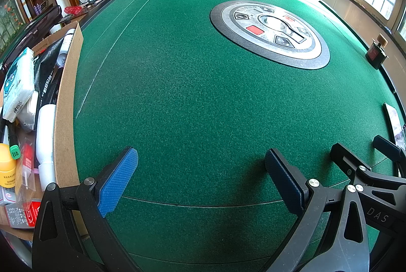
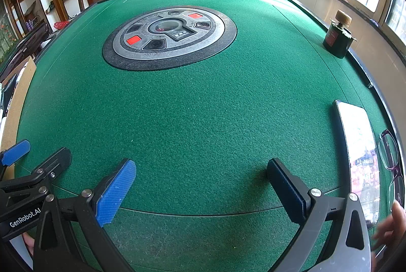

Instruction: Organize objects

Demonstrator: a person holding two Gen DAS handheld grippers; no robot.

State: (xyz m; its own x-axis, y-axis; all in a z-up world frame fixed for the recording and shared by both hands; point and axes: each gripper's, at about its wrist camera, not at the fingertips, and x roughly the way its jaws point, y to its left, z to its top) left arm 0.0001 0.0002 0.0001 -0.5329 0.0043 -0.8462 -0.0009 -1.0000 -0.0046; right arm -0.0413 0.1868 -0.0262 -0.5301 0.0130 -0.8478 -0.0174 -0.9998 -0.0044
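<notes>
A cardboard box [image 1: 67, 104] at the table's left edge holds several items: a tissue pack [image 1: 17, 86], a white bottle [image 1: 45, 142], a yellow jar [image 1: 6, 170]. A dark bottle with a wooden cap [image 2: 338, 35] stands at the far right of the green table; it also shows in the left wrist view [image 1: 376, 52]. A phone [image 2: 360, 160] and purple glasses [image 2: 392, 165] lie at the right edge. My left gripper [image 1: 200, 170] is open and empty over the felt. My right gripper [image 2: 200, 180] is open and empty.
A round grey control panel [image 2: 170, 35] sits in the middle of the green felt table [image 2: 190, 119]. Wooden chairs, shelves and windows stand beyond the table. A hand [image 2: 390, 223] shows at the lower right.
</notes>
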